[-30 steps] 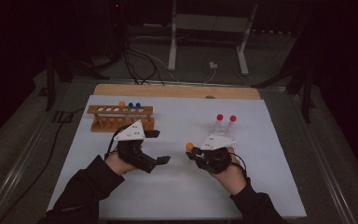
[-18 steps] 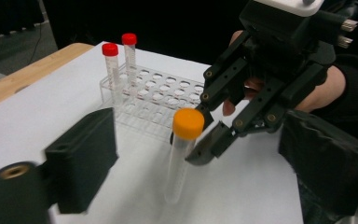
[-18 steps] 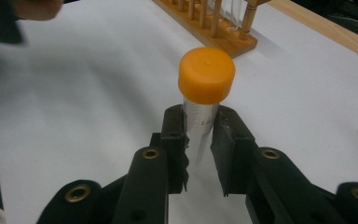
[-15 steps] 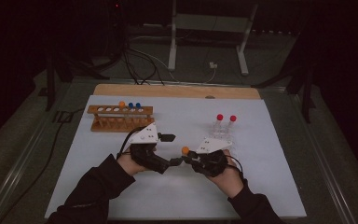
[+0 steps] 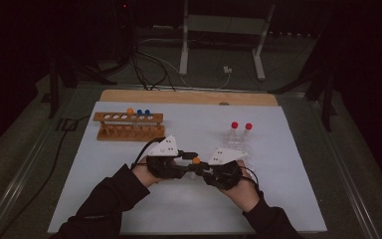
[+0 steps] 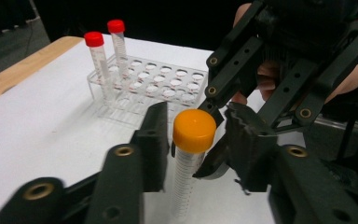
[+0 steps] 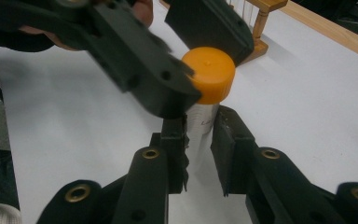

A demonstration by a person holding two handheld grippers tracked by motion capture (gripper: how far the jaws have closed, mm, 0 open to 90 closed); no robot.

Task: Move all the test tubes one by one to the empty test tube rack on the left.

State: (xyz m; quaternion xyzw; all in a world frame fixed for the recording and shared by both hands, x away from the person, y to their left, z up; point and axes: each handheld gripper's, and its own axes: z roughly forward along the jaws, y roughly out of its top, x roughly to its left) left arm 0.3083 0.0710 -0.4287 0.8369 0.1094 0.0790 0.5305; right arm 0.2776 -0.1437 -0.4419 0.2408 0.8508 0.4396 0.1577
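So the left gripper (image 5: 191,158) has swung in from the wooden rack (image 5: 128,125) side and now meets the right gripper (image 5: 197,171) mid-table, looks like a handover or uncapping of the orange-capped tube (image 6: 193,154). Right one's clamped narrow on the tube body, upright just off the table (image 5: 129,199); left's jaws sit either side of the cap (image 7: 209,73), half open, not gripping yet as far as I can tell
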